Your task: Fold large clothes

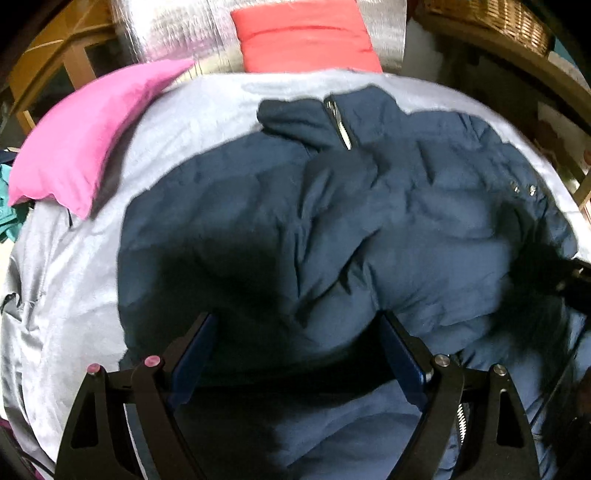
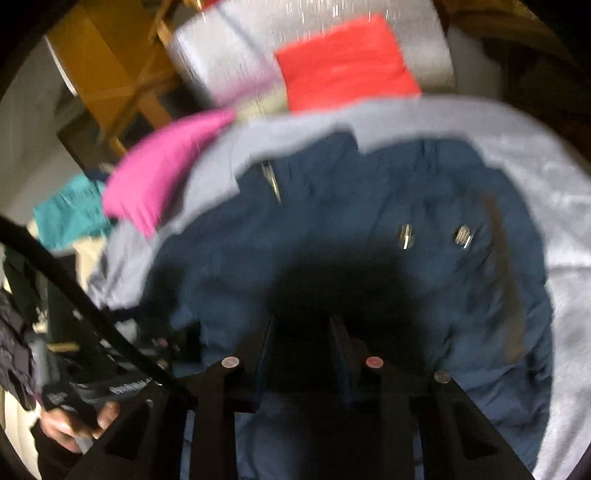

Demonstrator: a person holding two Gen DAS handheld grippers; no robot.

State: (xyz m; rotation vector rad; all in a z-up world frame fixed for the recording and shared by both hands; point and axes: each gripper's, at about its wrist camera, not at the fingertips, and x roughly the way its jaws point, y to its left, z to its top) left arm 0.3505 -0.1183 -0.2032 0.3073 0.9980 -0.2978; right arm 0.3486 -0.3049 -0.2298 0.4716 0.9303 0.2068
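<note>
Looking down along both grippers, we see a navy jacket (image 1: pixel 332 221) spread over a grey sheet (image 1: pixel 74 280) on the bed. Its collar and zipper (image 1: pixel 341 125) lie at the far end, and two metal snaps (image 2: pixel 406 234) show on its right side in the right wrist view, which is blurred.

Our left gripper (image 1: pixel 297 325) sits low over the near part of the jacket with its jaws wide; puffy navy fabric bulges between the blue pads (image 1: pixel 195 354), but nothing is pinched. Our right gripper (image 2: pixel 301 325) hangs over the near middle of the jacket (image 2: pixel 369 206), jaws parted to a moderate gap, a dark shadow under them; we cannot tell whether cloth lies between them.

A pink pillow (image 1: pixel 85 136) rests on the sheet's far left edge, apart from the jacket. A red cushion (image 1: pixel 306 37) leans against a silvery surface (image 1: pixel 177 29) beyond the bed. Teal cloth (image 2: pixel 70 214) lies left of the pillow. A wicker basket (image 1: pixel 495 18) stands on a shelf at far right. At lower left of the right view, a hand (image 2: pixel 74 424) grips the other tool's handle.
</note>
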